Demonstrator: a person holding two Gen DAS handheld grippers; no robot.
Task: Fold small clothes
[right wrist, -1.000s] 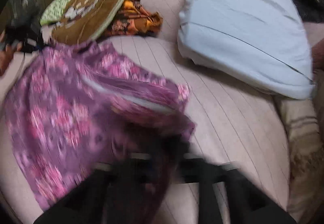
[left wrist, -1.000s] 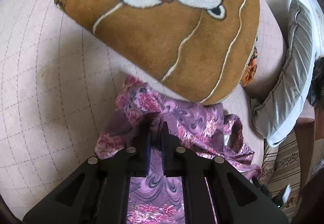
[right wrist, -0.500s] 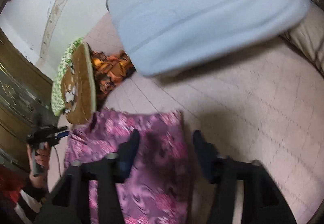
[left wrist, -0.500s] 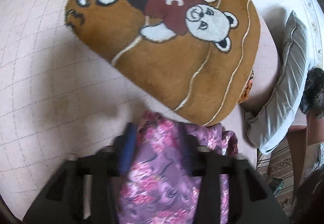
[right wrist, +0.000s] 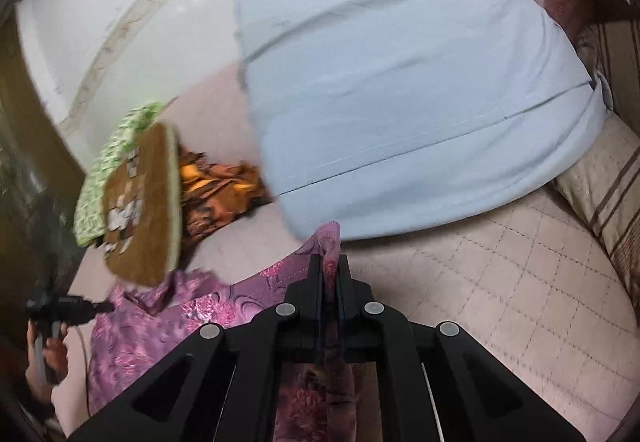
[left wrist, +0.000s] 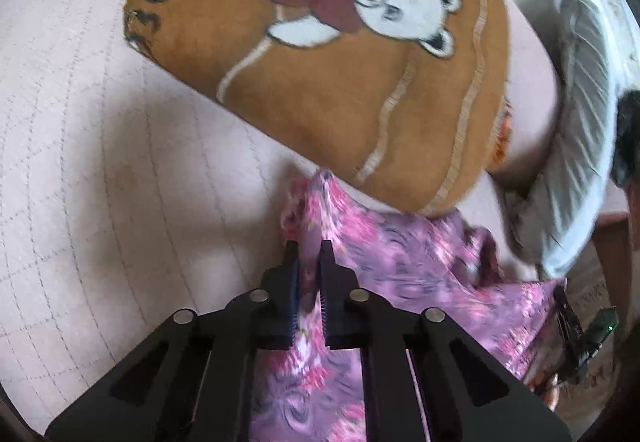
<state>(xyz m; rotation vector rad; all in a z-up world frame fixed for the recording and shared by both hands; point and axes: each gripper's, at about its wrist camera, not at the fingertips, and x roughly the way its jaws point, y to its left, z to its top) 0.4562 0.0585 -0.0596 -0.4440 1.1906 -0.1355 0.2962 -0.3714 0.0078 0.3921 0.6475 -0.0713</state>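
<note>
Both grippers reclosed on purple garment [left wrist: 400, 254], stretched sideways between them

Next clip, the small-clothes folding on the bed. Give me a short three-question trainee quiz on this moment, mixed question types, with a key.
1. True or false: the left gripper is shut on the purple floral garment.
2. Multiple choice: which lies closest beyond the right gripper? A) the light blue pillow B) the brown bear blanket C) the orange patterned cloth
3. Fill in: in the left wrist view, the garment's far edge lies just under the brown ____ blanket.

Key:
1. True; fabric is pinched between the closed jaws.
2. A
3. bear
</note>
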